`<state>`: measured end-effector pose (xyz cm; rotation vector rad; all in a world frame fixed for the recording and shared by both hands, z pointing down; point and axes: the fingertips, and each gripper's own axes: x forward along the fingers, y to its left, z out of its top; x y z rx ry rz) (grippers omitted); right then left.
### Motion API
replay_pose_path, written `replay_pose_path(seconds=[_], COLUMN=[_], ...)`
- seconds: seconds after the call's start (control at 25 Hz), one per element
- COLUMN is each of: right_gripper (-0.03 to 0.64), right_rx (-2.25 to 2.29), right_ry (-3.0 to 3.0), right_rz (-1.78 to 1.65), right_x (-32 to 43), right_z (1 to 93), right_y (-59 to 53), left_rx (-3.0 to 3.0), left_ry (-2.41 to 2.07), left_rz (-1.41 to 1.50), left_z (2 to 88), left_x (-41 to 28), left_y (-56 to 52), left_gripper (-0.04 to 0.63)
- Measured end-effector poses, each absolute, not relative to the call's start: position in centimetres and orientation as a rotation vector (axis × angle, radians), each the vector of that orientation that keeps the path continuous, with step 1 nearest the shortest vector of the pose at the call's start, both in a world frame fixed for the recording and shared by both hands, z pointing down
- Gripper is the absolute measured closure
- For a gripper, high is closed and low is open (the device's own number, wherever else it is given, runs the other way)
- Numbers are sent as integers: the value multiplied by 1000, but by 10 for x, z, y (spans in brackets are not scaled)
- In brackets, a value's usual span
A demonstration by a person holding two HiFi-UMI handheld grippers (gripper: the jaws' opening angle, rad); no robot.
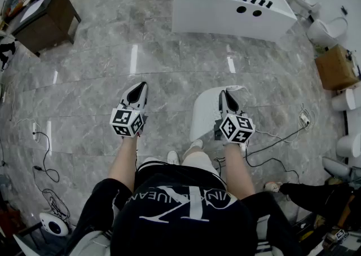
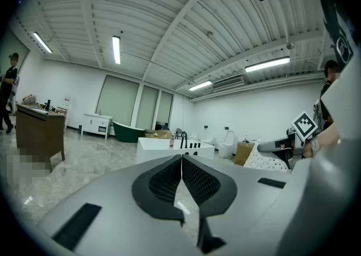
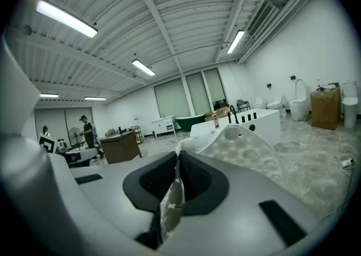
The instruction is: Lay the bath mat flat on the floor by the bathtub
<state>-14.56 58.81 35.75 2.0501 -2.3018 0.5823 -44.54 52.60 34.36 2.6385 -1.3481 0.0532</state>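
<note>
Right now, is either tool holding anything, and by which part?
The right tool is shut on the white bath mat, pinching an edge of it between its jaws. The left tool is shut with nothing in it.

Ahead, bathtub (image 1: 203, 19); cabinet (image 1: 46, 22) far left; bath mat (image 1: 205, 115) in right gripper (image 1: 225, 93)

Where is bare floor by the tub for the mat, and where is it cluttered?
Bare floor runs along the near side of the bathtub, between wooden cabinet and cardboard box, ahead of the bath mat in the right gripper. Cables crowd the floor at right and left.
</note>
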Motion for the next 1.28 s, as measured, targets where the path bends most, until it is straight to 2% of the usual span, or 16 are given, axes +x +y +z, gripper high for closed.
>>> replay_pose_path(seconds=[0.76,1.28], right_gripper=[583,583], right_rx=[2145,2139], right_ry=[-2246,-2237], right_rz=[598,687], right_x=[-122,-67], right_z=[352,379], right_y=[541,460], left_rx=[2617,2596], left_ry=[-1346,-1371], left_rz=[11,68], left_z=[342,352], left_x=[-433,-391], left_y=[487,393], left_gripper=[577,577])
